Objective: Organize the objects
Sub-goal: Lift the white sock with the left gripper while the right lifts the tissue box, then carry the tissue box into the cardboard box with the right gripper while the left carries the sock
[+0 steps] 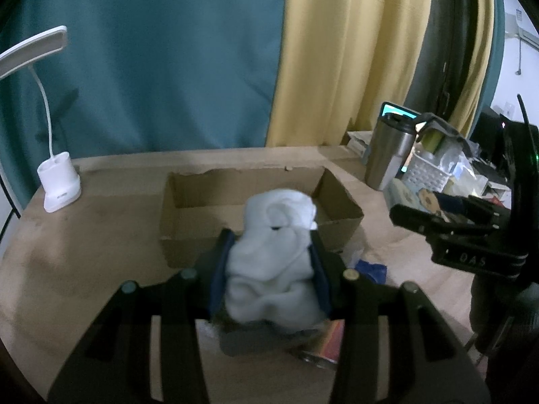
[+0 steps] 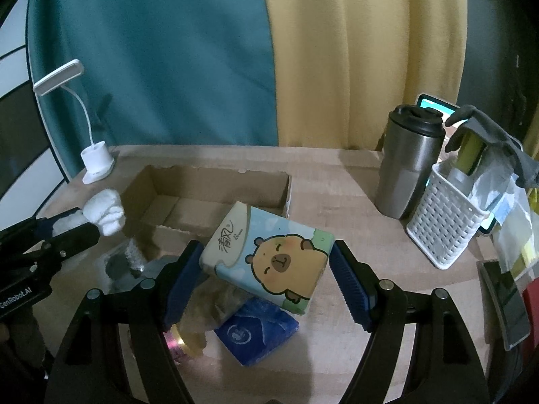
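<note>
My left gripper (image 1: 269, 269) is shut on a white rolled sock (image 1: 274, 259) and holds it above the table in front of an open, empty cardboard box (image 1: 188, 215). The sock (image 2: 102, 213) and the left gripper (image 2: 77, 225) also show at the left of the right wrist view, beside the box (image 2: 215, 185). My right gripper (image 2: 266, 276) is shut on a tissue pack with a capybara picture (image 2: 269, 256), tilted, near the box's front right corner. Under it lie a blue packet (image 2: 257, 330) and a crumpled clear wrapper (image 2: 215, 303).
A white desk lamp (image 2: 96, 161) stands at the table's back left. A steel tumbler (image 2: 406, 165) and a white perforated basket (image 2: 444, 222) with bags and a grey glove stand at the right. A dark phone (image 2: 505, 303) lies at the right edge. Curtains hang behind.
</note>
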The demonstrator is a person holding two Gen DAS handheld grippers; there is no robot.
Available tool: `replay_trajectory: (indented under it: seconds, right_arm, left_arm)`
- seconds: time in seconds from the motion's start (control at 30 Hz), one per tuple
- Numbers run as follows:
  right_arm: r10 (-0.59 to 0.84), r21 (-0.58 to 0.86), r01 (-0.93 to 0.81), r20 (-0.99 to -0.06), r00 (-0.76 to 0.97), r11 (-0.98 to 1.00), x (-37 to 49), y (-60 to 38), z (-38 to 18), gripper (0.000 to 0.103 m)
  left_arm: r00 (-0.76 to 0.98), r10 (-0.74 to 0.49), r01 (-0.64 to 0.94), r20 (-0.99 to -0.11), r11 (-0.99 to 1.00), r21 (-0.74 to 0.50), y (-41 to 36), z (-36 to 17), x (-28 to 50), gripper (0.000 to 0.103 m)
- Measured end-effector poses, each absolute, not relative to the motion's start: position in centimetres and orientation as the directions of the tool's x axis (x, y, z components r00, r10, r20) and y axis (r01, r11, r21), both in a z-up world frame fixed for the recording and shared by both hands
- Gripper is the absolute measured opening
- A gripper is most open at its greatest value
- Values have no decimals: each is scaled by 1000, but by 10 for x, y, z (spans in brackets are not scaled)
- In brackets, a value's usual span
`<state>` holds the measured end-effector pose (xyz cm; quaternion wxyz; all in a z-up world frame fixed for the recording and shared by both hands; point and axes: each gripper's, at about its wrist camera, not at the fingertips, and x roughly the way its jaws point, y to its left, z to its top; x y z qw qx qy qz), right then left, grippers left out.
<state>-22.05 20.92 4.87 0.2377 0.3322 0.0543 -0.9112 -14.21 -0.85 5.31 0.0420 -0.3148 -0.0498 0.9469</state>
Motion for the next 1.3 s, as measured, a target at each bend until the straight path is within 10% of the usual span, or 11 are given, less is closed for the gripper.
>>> replay_trajectory:
  seconds: [1.3]
  right_arm:
    - [-413, 57, 506, -661, -626, -860, -268, 178, 36, 79]
  left_arm:
    - [-788, 137, -56, -600, -987, -151, -10, 45, -198, 44]
